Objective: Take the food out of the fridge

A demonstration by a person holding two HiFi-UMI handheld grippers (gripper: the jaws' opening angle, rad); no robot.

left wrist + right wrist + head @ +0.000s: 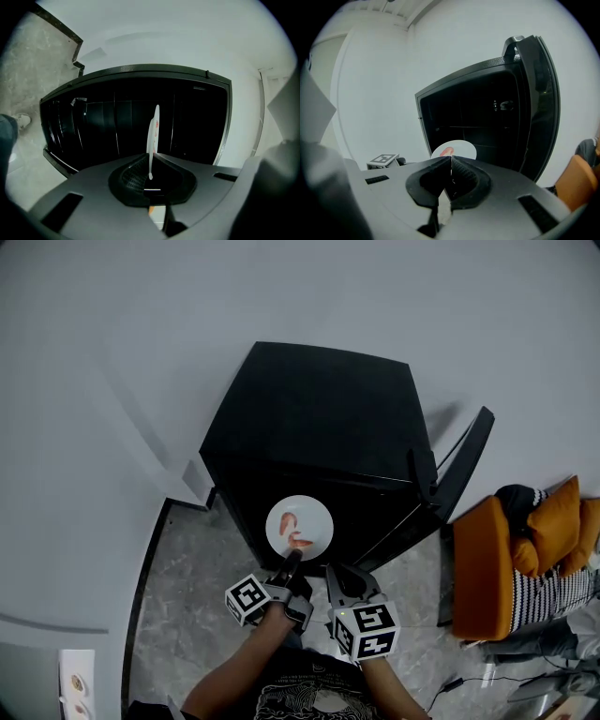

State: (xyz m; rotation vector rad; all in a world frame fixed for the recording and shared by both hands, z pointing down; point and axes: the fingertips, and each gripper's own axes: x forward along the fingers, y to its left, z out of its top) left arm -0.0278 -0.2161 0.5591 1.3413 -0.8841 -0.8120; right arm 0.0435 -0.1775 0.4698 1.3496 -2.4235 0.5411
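Observation:
A small black fridge (319, 409) stands against the white wall, its door (464, 460) swung open to the right. A white plate (302, 514) with pinkish-red food (296, 532) hangs in front of the dark opening. My left gripper (292, 563) is shut on the plate's near rim. The left gripper view shows that plate (153, 131) edge-on, pinched between the jaws of the left gripper (151, 166). My right gripper (334, 574) is beside it on the right, shut and empty. In the right gripper view the right gripper (451, 163) points at the plate (458, 148) and the open door (539, 103).
An orange seat (492, 568) with orange cushions and a striped cloth (553, 592) stands right of the door. The floor (187, 577) is grey marble with a dark border along the wall. A shoe (21, 121) shows at the left.

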